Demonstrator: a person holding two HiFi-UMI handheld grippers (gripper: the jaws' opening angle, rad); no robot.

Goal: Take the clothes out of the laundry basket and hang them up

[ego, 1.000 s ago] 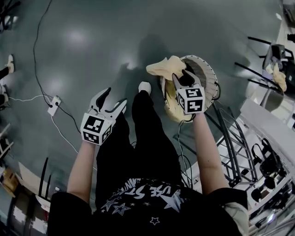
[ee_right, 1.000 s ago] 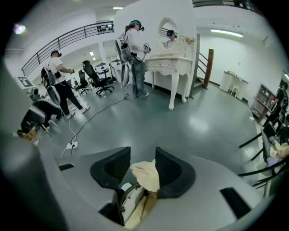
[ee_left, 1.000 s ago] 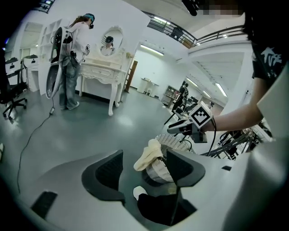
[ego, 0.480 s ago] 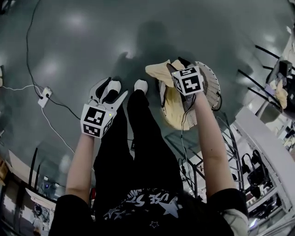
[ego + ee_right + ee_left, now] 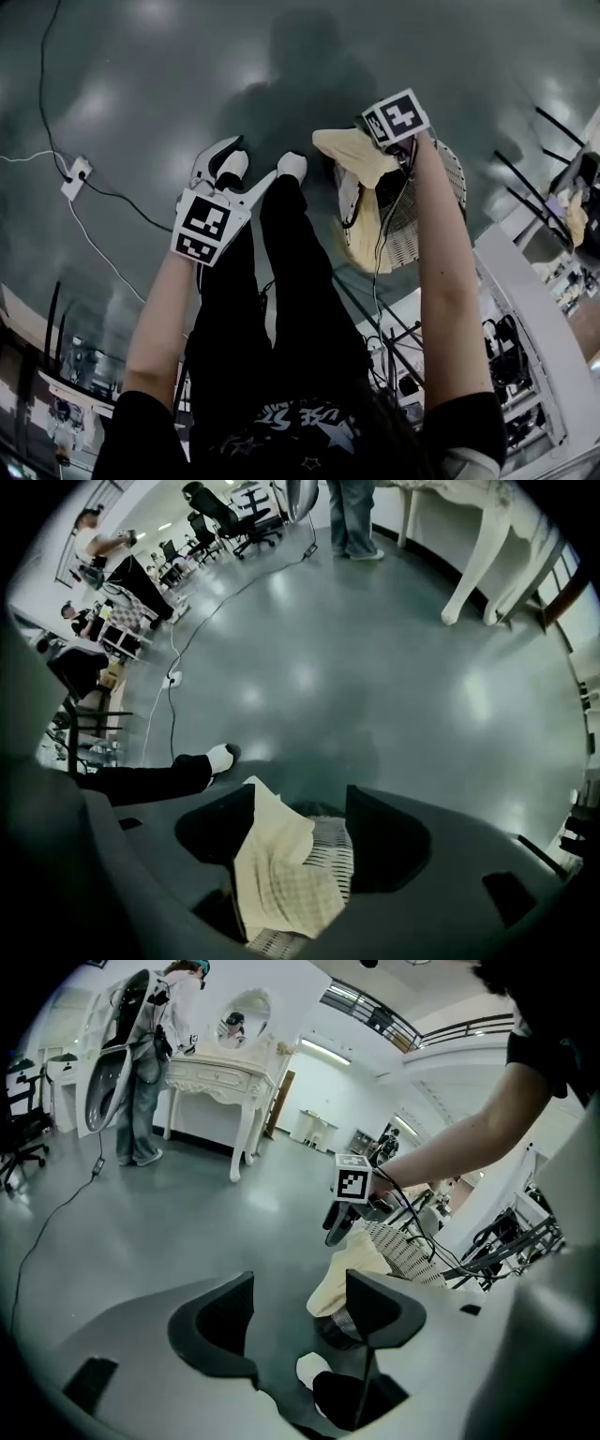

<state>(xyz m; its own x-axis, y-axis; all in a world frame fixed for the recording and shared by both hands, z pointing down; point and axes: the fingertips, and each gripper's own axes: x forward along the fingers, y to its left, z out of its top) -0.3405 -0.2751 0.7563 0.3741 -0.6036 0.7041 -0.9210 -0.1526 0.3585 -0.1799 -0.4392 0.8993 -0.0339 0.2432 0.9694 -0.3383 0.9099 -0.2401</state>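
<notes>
A round white slatted laundry basket [image 5: 427, 220] stands on the grey floor by my right leg. A pale yellow cloth [image 5: 354, 155] hangs over its near rim. My right gripper [image 5: 398, 131] points steeply down over the basket, its jaws hidden behind its marker cube. In the right gripper view that gripper [image 5: 298, 841] is open and its jaws have just been opening. The cloth [image 5: 281, 878] lies below them, untouched, above the basket [image 5: 330, 847]. My left gripper [image 5: 242, 167] is open and empty over my shoes. Its own view looks past its jaws [image 5: 300, 1312] at the cloth [image 5: 349, 1274].
My legs in black trousers and white shoes [image 5: 292, 166] stand left of the basket. A cable runs to a power strip [image 5: 73, 176] at the left. Metal racks [image 5: 525, 328] crowd the right side. A white dressing table [image 5: 230, 1077] and a standing person [image 5: 141, 1101] are further off.
Both grippers have come down. The right one has tipped from slanting to pointing steeply down over the basket. The left gripper now hangs over my shoes.
</notes>
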